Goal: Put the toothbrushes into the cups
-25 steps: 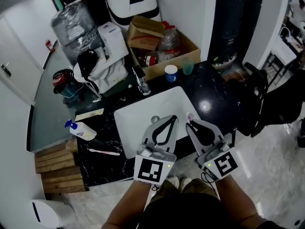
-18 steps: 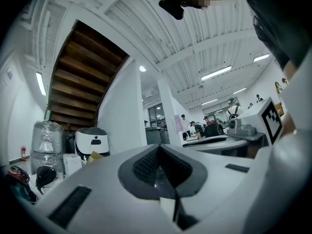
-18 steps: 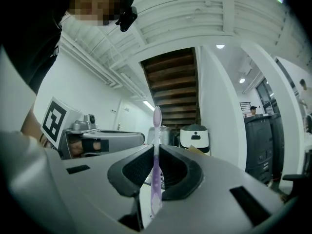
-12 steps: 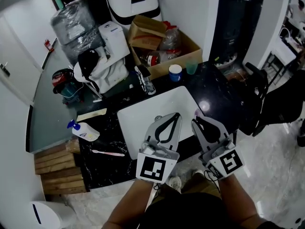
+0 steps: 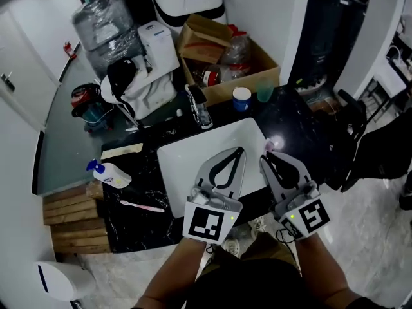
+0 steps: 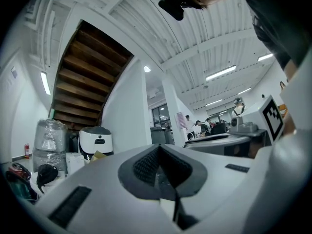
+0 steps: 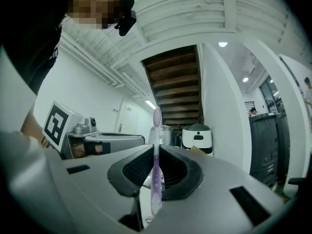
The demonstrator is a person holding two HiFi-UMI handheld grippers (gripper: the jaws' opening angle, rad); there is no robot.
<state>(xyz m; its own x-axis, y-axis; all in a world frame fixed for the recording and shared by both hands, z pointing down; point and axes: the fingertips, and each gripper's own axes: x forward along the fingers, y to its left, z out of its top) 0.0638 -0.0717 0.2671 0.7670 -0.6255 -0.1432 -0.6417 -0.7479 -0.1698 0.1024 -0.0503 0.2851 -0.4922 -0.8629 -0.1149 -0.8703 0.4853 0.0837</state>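
My right gripper [image 5: 268,155] is shut on a purple toothbrush [image 5: 270,145], whose head pokes out past the fingertips over the sink's right front corner. In the right gripper view the purple toothbrush [image 7: 156,179] stands upright, pinched between the jaws of the right gripper [image 7: 156,149]. My left gripper [image 5: 239,151] is shut on nothing above the white sink [image 5: 183,159], and the left gripper [image 6: 159,148] shows no object between its jaws. A pink toothbrush [image 5: 141,206] lies on the black counter at the left. A blue-and-white cup [image 5: 242,98] and a green cup [image 5: 264,92] stand behind the sink.
A faucet [image 5: 196,106] rises behind the sink. A soap bottle [image 5: 109,174] lies on the counter's left part. An open cardboard box [image 5: 225,60] with clutter sits behind the cups. A black chair [image 5: 360,131] stands at the right.
Both grippers have drifted slightly right and forward over the sink's front edge. The right gripper still holds the purple toothbrush.
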